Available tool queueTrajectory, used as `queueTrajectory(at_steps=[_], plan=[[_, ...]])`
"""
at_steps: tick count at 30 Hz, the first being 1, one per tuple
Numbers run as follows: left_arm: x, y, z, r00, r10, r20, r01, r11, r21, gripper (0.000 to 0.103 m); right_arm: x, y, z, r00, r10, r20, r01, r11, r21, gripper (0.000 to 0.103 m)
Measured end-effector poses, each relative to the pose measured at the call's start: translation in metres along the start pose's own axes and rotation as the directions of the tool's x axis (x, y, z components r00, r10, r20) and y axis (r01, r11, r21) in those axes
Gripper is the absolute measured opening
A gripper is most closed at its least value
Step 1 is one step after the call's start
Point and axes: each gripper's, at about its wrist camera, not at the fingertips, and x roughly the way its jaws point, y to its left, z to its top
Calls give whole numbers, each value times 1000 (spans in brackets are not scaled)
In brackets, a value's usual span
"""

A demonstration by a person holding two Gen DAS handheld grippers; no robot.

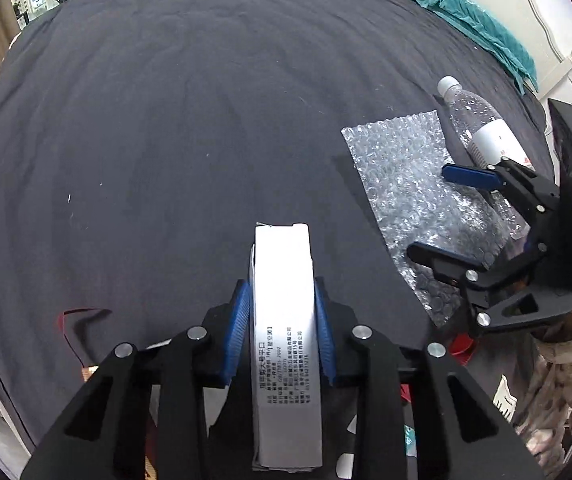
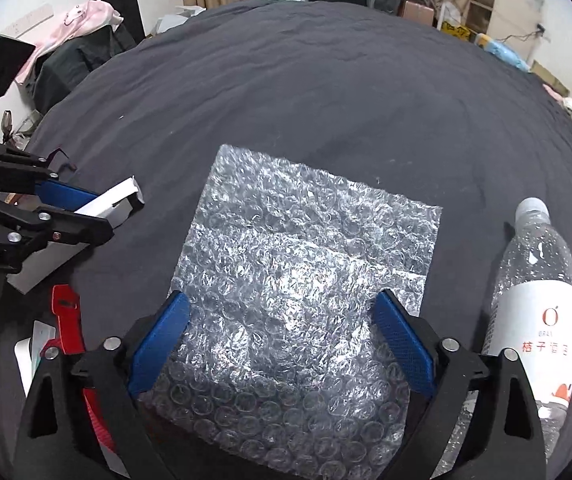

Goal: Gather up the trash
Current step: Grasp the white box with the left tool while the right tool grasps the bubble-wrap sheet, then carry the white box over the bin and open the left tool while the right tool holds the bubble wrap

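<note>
Item 1, your left hand-held gripper [image 1: 282, 328]: clenched on the white carton [image 1: 284, 312], a blue pad flat against each long side. The carton's long axis runs straight out along the fingers, its far end jutting past the tips over the dark bed sheet [image 1: 166, 120]. In the right wrist view the same carton [image 2: 106, 206] sits pinched at far left.

Item 2, bubble wrap sheet [image 2: 298, 300]: flat on the bed, directly under and ahead of your right hand-held gripper [image 2: 282, 344]. Its jaws stand wide apart, one pad over each side of the sheet's near half, gripping nothing. The right hand is the nearer one; the wrap lies well to the right of the left one.

Item 3, clear plastic bottle [image 2: 534, 300]: lying on its side just beside the wrap's right edge, cap pointing away from you, long axis roughly parallel to the right fingers, outside the jaws
</note>
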Motion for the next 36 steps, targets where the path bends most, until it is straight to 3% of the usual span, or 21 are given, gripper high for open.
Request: queueTrajectory(at_steps=[1, 7, 9, 12, 19, 22, 26, 36], plan=[[-2, 0, -1, 1000, -3, 4, 3, 1000, -3, 31, 0, 1, 0, 1000, 5, -1, -5, 1000, -1, 84], [-19, -5, -10, 999, -7, 31, 7, 1000, -18, 31, -6, 4, -4, 1000, 28, -11, -28, 1000, 4, 42], [-25, -7, -12, 999, -9, 46, 11, 1000, -26, 31, -11, 1, -3, 998, 64, -2, -63, 997, 47, 20], [-43, -8, -16, 997, -11, 78, 13, 999, -34, 31, -26, -9, -5, 993, 112, 32, -115, 984, 134, 16], [-98, -14, -32, 985, 34, 170, -32, 999, -16, 31, -82, -13, -13, 989, 91, 120, -117, 967, 227, 13], [-131, -19, -46, 975, 54, 215, -55, 998, -1, 31, -109, -9, -15, 985, 77, 156, -110, 969, 220, 13], [-162, -25, -65, 966, 34, 256, -35, 999, 1, 31, -148, 5, -21, 978, 63, 201, -102, 976, 191, 13], [-213, -21, -118, 942, 61, 331, -52, 998, -38, 31, -213, 53, -31, 964, 62, 259, -95, 989, 116, 13]])
